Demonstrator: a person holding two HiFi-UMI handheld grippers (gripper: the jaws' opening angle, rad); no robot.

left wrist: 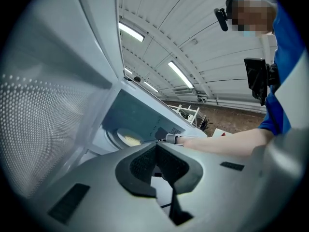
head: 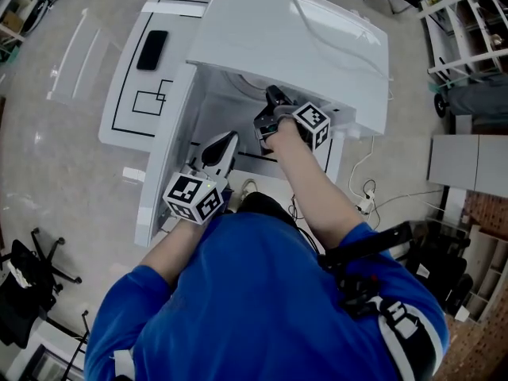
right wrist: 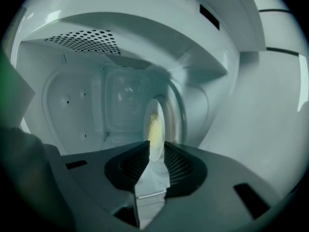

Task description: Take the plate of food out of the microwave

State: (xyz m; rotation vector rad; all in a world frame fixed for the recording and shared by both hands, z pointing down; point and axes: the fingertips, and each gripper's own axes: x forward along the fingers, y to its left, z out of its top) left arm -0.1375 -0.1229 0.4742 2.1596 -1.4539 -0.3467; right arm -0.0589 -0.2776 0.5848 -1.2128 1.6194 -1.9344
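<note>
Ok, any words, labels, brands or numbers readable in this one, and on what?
None readable.
The cube on the left hand-held gripper and the cube on the right hand-held gripper carry only square markers, no letters.
The microwave shows no legible brand or print.

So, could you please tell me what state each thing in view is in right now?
Microwave: standing open, with the right arm reaching inside.
Door: swung wide open.
Plate: inside the microwave, not yet out, with yellow food on it.
Left gripper: shut, with nothing between its jaws.
Right gripper: open, with the plate's rim between its jaws, which do not look clamped on it.
</note>
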